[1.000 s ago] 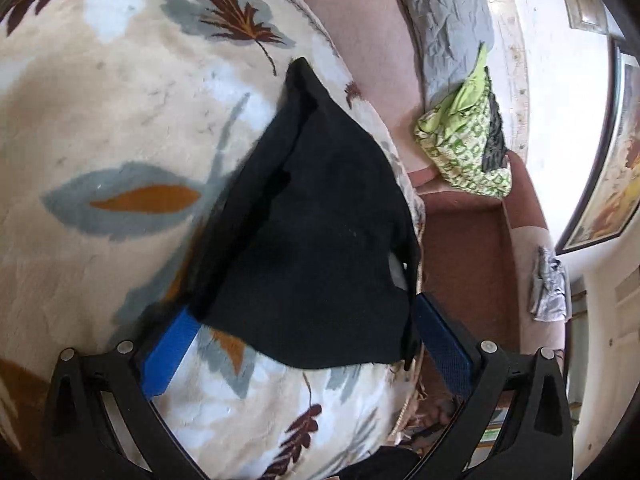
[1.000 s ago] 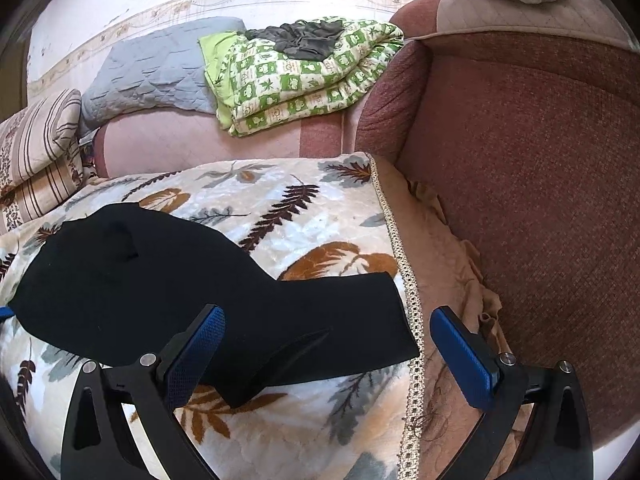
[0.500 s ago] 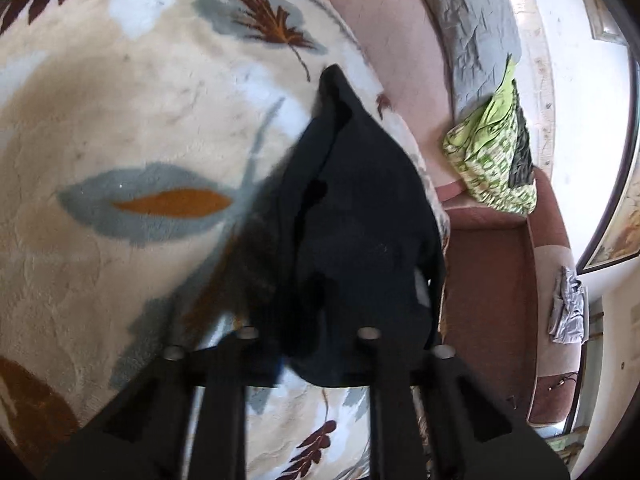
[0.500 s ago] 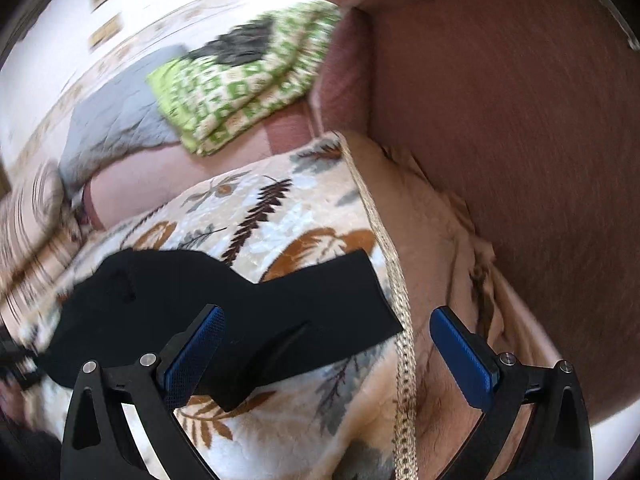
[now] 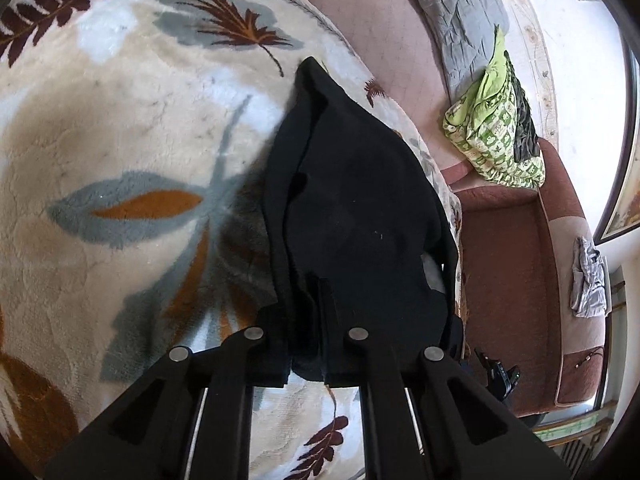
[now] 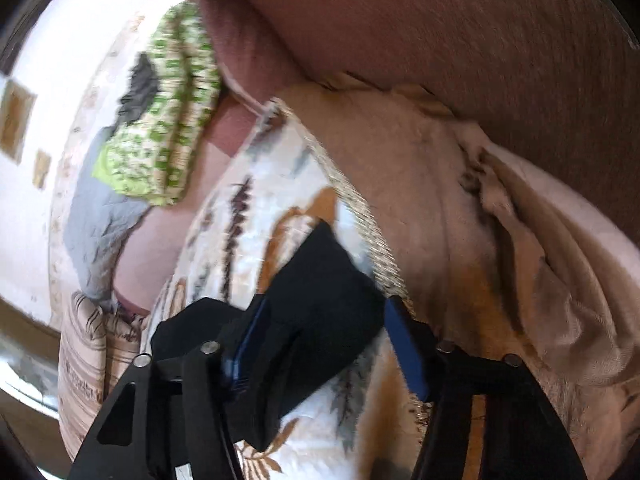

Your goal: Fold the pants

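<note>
1. Black pants (image 5: pixel 360 208): a dark garment lying on the leaf-patterned blanket (image 5: pixel 120 152), bunched to a point at the far end and spreading toward the camera in the left wrist view.
2. Left gripper (image 5: pixel 306 344): jaws drawn together and pinching the near edge of the pants, with folds of fabric gathered between them.
3. Right gripper (image 6: pixel 324 344): blue-padded fingers (image 6: pixel 404 344) stand apart, one on either side of the pants' end (image 6: pixel 320 292); the view is motion-blurred, and contact with the cloth cannot be judged.
4. Blanket edge: a woven trim (image 6: pixel 372 240) runs beside the pants' end, next to a tan ruffled cover (image 6: pixel 500 240).
5. Brown sofa (image 5: pixel 508 272): sits beyond the blanket's edge.
6. Green patterned bedding (image 5: pixel 496 136): folded and stacked on a pink surface, beside a grey quilt (image 5: pixel 460 12).
7. Grey garment (image 5: pixel 588 280): draped on the sofa arm.
</note>
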The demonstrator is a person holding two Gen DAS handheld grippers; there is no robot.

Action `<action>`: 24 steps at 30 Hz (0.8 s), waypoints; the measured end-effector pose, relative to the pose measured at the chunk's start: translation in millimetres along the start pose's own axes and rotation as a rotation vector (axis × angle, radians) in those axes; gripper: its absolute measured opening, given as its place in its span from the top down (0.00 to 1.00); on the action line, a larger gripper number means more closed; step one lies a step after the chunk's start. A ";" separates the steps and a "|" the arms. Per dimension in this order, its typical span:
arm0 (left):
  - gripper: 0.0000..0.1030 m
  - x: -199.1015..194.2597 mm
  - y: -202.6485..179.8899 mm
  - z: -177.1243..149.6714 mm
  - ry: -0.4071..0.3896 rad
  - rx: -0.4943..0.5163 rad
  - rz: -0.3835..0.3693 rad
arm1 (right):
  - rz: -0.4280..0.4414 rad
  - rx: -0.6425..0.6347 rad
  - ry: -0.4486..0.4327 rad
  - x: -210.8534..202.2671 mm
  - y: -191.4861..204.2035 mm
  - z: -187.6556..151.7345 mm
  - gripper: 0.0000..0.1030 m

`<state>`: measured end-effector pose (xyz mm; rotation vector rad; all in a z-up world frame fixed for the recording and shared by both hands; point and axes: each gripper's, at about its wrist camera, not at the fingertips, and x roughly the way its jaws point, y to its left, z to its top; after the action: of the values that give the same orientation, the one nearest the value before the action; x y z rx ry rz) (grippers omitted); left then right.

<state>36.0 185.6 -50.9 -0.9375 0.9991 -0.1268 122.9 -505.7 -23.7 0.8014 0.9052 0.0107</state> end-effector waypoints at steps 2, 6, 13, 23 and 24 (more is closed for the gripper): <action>0.94 0.5 -1.4 0.1 -0.001 0.007 0.001 | 0.004 0.038 0.015 2.5 -6.1 -2.5 0.47; 0.94 3.2 0.1 1.0 -0.005 -0.007 0.010 | 0.022 0.034 0.019 8.5 -4.3 0.2 0.47; 0.96 2.1 0.4 1.7 -0.022 -0.014 0.023 | 0.050 0.080 0.047 18.8 -9.8 -0.7 0.97; 0.98 -61.2 24.8 -10.9 -0.110 -0.035 0.063 | 0.127 0.013 0.115 -11.4 -13.5 -30.4 0.97; 0.98 -72.5 34.4 -12.2 -0.113 -0.045 0.067 | 0.138 0.001 0.150 -13.1 -13.9 -39.4 0.97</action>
<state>-25.1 234.8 -30.2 -0.9407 0.9302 0.0048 82.4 -495.7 -37.2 0.8714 0.9895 0.1926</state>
